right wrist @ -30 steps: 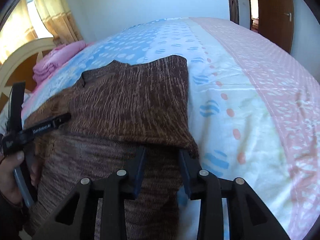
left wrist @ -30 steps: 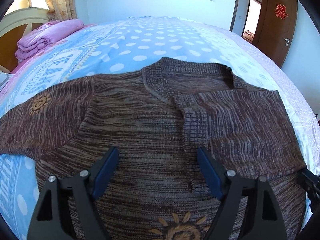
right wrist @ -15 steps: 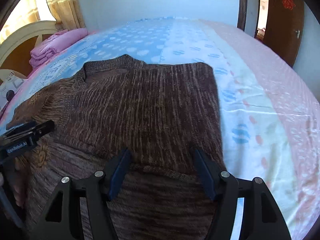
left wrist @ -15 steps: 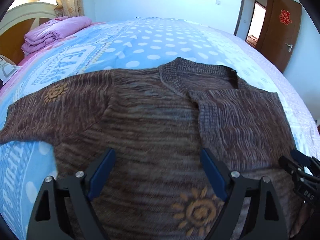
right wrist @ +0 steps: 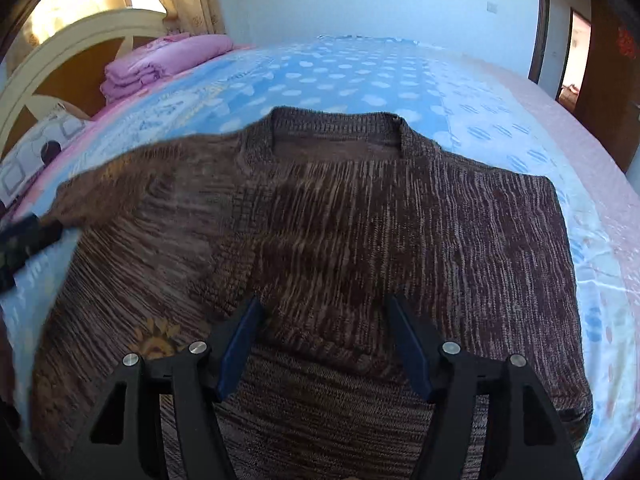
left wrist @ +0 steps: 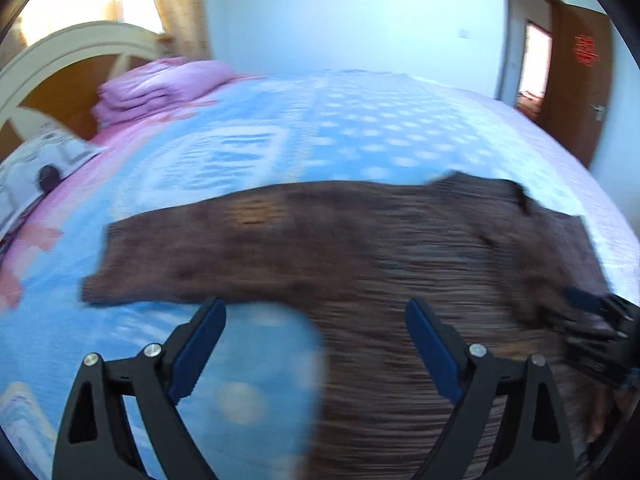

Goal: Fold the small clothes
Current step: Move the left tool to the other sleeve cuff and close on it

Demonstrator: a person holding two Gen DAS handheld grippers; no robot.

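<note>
A brown knit sweater point(right wrist: 360, 232) lies flat on the bed, neck towards the far side. Its right sleeve is folded across the chest; its left sleeve point(left wrist: 224, 256) stretches out to the left on the sheet. My left gripper point(left wrist: 316, 320) is open and empty, hovering over the sweater's lower left edge below that sleeve; this view is blurred. My right gripper point(right wrist: 322, 320) is open and empty above the folded sleeve's cuff. The left gripper also shows at the left edge of the right wrist view point(right wrist: 24, 240), and the right gripper at the right edge of the left wrist view point(left wrist: 600, 328).
The bed has a blue dotted sheet point(right wrist: 340, 76) with a pink border on the right. A folded pink blanket point(right wrist: 160, 60) and a pillow point(right wrist: 36, 148) lie by the cream headboard point(right wrist: 60, 60). A brown door point(left wrist: 580, 80) stands at the right.
My left gripper has swung left, towards the outstretched left sleeve. My right gripper has opened wider and drawn back from the folded right sleeve.
</note>
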